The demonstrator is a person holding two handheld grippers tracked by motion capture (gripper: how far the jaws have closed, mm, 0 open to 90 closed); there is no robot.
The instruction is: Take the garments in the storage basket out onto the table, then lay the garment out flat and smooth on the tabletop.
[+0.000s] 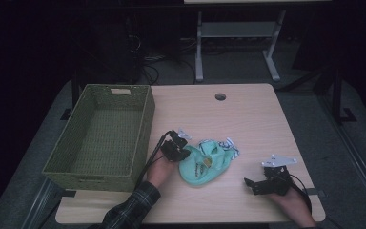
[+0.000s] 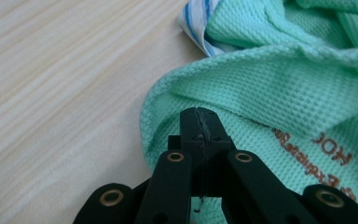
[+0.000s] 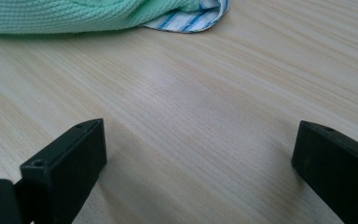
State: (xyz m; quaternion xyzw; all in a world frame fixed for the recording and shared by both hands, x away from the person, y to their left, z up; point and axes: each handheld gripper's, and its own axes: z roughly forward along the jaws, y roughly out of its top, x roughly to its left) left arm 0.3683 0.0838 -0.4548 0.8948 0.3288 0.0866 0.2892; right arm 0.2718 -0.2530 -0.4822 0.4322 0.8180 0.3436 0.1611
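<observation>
Nearest to me, my right gripper (image 1: 262, 183) rests low over the table (image 1: 248, 119) at the near right; in the right gripper view its jaws stand wide apart with only bare wood between them, and the green cloth (image 3: 74, 14) lies well ahead of them, apart from the fingers. A little farther in and to the left, my left gripper (image 1: 175, 150) sits at the cloth's left edge; in the left gripper view its jaws are pressed together, and the tips (image 2: 199, 128) meet on the rolled hem of the green cloth (image 2: 270, 93). I judge a fold of fabric is pinched there, though the pinched layer itself is hidden between the pads. The cloth (image 1: 205, 162) lies crumpled near the middle of the table, running from the left gripper rightward, its striped white lining (image 1: 228, 145) showing at the far right end. The left hand is clearly the nearer one. Farther left stands the woven basket (image 1: 145, 119), just beside the left gripper, so the coming move would likely carry the cloth leftward over its rim.
</observation>
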